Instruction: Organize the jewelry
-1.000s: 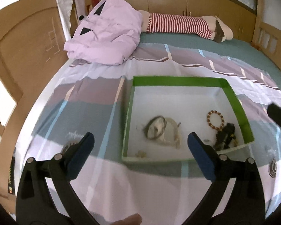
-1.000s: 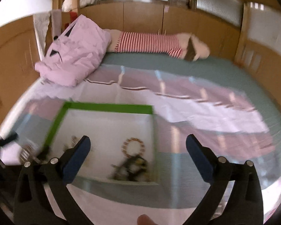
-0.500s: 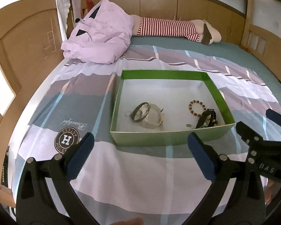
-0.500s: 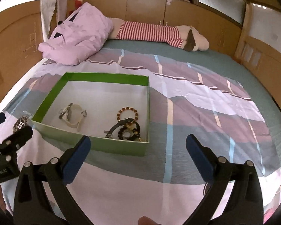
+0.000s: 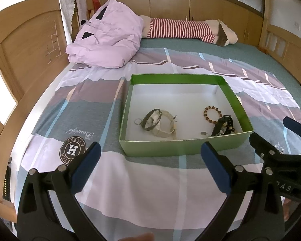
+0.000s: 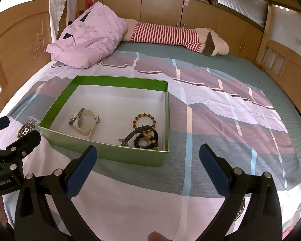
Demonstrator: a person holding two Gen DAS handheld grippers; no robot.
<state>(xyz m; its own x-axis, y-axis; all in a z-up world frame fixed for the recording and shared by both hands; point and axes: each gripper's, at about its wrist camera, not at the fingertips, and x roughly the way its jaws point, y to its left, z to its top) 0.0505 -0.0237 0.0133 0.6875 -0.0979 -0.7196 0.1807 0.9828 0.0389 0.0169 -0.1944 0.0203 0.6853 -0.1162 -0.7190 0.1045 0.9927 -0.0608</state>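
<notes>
- Jewelry is all lying inside the green box [image 5: 182,146] on the bed [image 5: 150,180]: a pale watch [image 5: 163,127] with a dark bangle [image 5: 151,119] at its left side, a brown bead bracelet [image 5: 212,114] and a dark tangle of pieces [image 6: 144,138] at its right.
- Nothing is showing loose on the bedspread; judging the task as near finished or finished.
- Left gripper [image 5: 150,164] and right gripper [image 6: 148,164] are both hovering short of the box, jaws spread wide, holding nothing.
- Compared with the earlier frames, both views are sitting farther back from the box, and the motion blur is gone.
</notes>
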